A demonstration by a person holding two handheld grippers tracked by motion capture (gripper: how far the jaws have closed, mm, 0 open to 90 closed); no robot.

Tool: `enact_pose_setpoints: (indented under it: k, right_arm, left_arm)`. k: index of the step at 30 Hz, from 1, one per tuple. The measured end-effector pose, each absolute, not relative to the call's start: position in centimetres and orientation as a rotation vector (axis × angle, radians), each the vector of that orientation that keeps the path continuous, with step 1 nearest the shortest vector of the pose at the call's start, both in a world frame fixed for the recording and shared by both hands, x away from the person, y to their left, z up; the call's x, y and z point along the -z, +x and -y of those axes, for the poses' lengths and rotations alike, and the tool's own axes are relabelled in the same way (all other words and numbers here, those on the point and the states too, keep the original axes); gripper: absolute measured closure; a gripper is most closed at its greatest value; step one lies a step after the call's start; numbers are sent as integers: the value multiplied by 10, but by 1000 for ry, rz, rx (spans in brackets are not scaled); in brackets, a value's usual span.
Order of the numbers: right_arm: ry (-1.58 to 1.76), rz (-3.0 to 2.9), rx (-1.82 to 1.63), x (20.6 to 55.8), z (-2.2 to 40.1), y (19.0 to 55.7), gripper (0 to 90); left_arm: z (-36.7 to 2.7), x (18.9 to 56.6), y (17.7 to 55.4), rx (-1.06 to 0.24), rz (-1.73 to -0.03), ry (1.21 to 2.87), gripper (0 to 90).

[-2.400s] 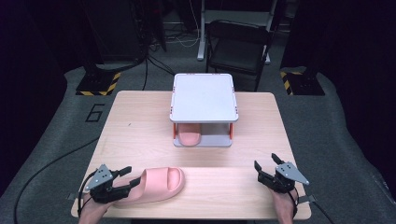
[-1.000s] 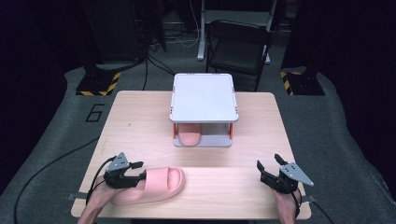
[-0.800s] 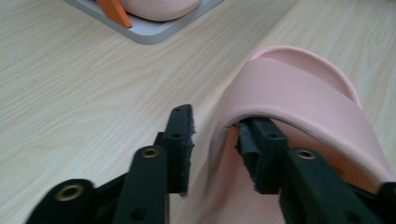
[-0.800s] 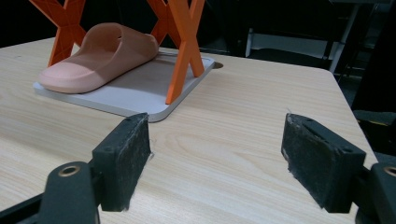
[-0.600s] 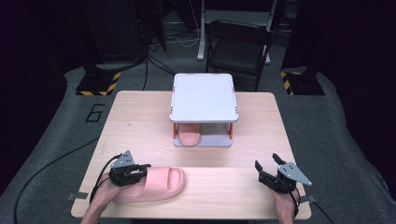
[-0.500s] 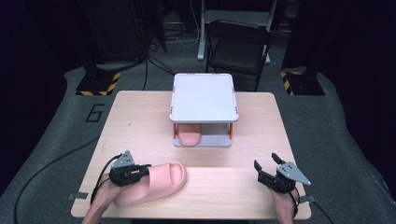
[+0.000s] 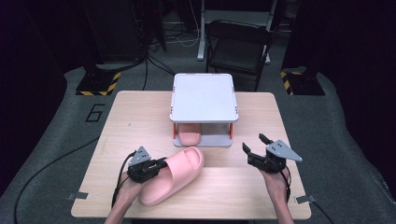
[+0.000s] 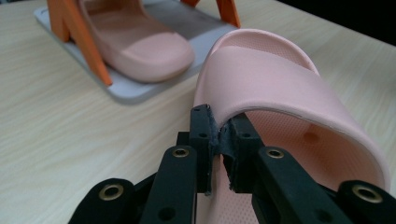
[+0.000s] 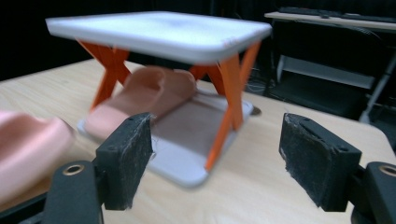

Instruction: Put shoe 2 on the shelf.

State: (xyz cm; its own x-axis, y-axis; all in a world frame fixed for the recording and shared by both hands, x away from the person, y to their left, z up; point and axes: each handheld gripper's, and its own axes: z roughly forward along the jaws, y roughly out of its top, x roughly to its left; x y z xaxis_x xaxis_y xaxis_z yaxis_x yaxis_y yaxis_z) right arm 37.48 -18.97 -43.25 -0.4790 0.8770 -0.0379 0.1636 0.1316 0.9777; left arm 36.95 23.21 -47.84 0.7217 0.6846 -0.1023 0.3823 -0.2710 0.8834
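Left of the small two-tier rack (image 7: 203,95), near the table's (image 7: 261,196) front edge, the left gripper (image 7: 156,166) was seen clamped tight on the strap edge of the loose pink slipper (image 7: 175,175), whose toe was pointed toward the rack's lower shelf, where a matching slipper (image 7: 190,136) was already stowed. The slipper was judged light, soft and springy, so a pinch on the thin strap rim was thought liable to flex; the thicker sole edge was reckoned firmer. Right of the rack, the right gripper (image 7: 254,145) was held wide open, with nothing gripped.
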Motion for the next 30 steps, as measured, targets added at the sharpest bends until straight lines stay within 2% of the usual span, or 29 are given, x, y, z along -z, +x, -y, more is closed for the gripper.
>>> enact_pose_setpoints:
  k: [6, 11, 18, 30]
  right_arm:
    - [955, -1810, -1410, 398, 167, 408, 270]
    - [912, -1857, -1395, 384, 147, 439, 278]
    - [944, -1914, -1395, 387, 133, 472, 284]
    - [978, -1929, -1383, 397, 129, 487, 288]
  left_arm:
    - [-198, 477, 380, -405, -877, 1858, 823]
    - [-176, 479, 391, -371, -965, 1766, 822]
    - [-149, 483, 406, -355, -1071, 1705, 818]
    - [-108, 494, 432, -395, -1228, 1646, 813]
